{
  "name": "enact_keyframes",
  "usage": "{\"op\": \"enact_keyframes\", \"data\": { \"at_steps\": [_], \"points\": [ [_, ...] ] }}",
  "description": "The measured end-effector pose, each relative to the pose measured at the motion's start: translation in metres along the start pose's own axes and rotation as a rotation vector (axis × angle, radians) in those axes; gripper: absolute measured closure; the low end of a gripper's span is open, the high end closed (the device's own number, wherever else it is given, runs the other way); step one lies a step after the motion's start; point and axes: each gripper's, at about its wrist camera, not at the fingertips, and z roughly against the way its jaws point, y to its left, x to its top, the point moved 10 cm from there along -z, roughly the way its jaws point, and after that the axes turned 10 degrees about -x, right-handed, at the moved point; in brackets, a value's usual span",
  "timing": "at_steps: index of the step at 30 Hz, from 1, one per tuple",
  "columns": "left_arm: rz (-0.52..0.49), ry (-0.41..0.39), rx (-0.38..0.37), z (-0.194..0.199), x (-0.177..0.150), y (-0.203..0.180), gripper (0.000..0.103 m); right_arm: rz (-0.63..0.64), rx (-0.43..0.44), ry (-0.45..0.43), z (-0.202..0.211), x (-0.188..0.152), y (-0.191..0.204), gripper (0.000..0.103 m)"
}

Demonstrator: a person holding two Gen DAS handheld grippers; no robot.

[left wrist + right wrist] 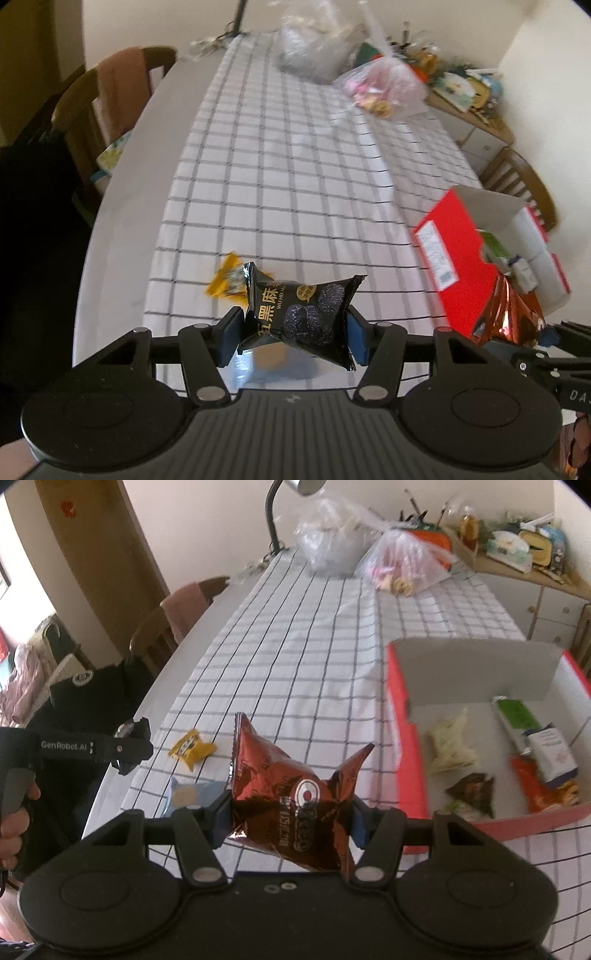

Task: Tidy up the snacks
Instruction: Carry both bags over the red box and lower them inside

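Two snack packets held above the checked tablecloth (295, 635), one per gripper.

Left gripper (293, 332): jaws part-open, clamped on a black sesame-snack packet (299, 314); long axis lies across the jaws, crimped ends flaring left and right, printed face toward the camera. Right gripper (290, 821): jaws pressing a glossy brown snack bag (291, 794), tilted, top corner pointing up-left. Yellow wrapper (192, 747) and blue packet (192, 794) lie on the cloth. Red open box (400, 738), at right, holds assorted packets.

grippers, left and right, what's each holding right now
left gripper: closed on the black snack packet
right gripper: closed on the brown foil snack bag
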Motion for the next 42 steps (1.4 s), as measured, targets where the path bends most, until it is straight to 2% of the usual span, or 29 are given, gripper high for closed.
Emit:
{"op": "enact_keyframes", "data": {
  "at_steps": [9, 20, 32, 42],
  "points": [
    [-0.1, -0.017, -0.039, -0.003, 0.013, -0.076, 0.046, -0.021, -0.034, -0.066, 0.026, 0.016, -0.053, 0.043],
    [-0.186, -0.024, -0.065, -0.03, 0.024, -0.167, 0.046, -0.055, -0.081, -0.115, 0.039, 0.031, -0.132, 0.043],
    [-0.226, 0.01, -0.067, -0.077, 0.023, -0.244, 0.045, -0.074, -0.111, -0.104, 0.028, 0.034, -0.209, 0.043],
    [-0.221, 0.063, -0.026, -0.119, 0.016, -0.274, 0.045, -0.078, -0.12, -0.055, 0.004, 0.035, -0.258, 0.043]
  ]
}}
